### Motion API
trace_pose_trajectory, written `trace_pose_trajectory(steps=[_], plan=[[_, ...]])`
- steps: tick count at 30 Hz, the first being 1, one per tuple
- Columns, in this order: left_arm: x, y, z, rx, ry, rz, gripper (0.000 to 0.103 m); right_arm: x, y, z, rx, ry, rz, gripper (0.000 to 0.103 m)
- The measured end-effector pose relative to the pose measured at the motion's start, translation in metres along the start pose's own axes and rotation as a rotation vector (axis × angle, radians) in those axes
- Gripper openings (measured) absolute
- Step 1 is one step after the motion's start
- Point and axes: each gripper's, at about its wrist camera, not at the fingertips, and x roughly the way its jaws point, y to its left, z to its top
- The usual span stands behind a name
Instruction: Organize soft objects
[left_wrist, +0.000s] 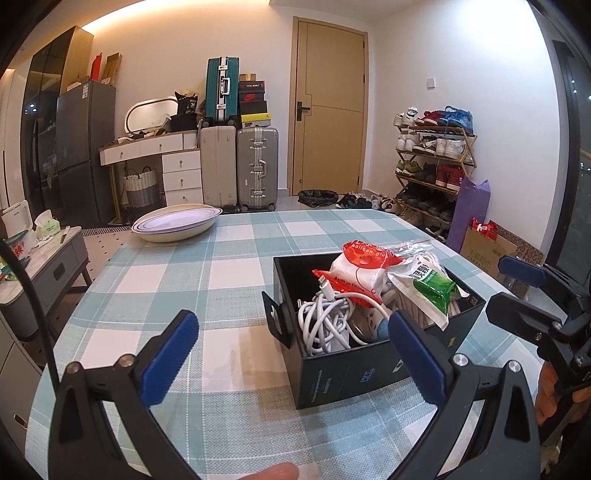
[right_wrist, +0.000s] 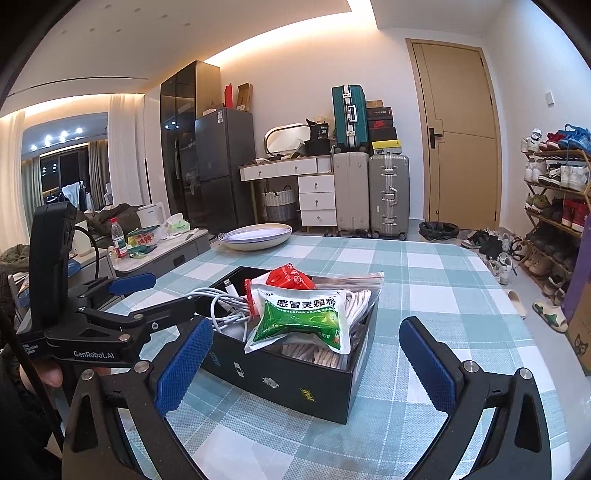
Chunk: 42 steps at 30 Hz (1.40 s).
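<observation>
A black open box (left_wrist: 351, 373) (right_wrist: 295, 380) stands on the checked tablecloth. It holds a coiled white cable (left_wrist: 325, 321) (right_wrist: 225, 302), a red and white packet (left_wrist: 362, 269) (right_wrist: 291, 278), a green and white packet (left_wrist: 428, 284) (right_wrist: 303, 317) on top, and a clear bag of tan strips (right_wrist: 354, 295). My left gripper (left_wrist: 291, 354) is open and empty, just in front of the box's near left corner. My right gripper (right_wrist: 306, 354) is open and empty, straddling the box's near side. Each gripper also shows in the other's view: the right one (left_wrist: 517, 288) and the left one (right_wrist: 159, 291).
A stack of shallow bowls (left_wrist: 177, 223) (right_wrist: 258, 236) sits at the table's far left edge. Beyond the table stand suitcases (left_wrist: 240, 166), a white dresser (left_wrist: 166, 158), a door and a shoe rack (left_wrist: 432, 166). A low grey side table (left_wrist: 48, 266) stands to the left.
</observation>
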Motion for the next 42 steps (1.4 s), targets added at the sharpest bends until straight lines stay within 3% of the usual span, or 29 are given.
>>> trace_pose_trajectory(steps=[42], plan=[[0.000,0.001,-0.001,-0.005,-0.004,0.016,0.103,-0.001,0.009,0.000,-0.047,-0.006,-0.011,0.103]])
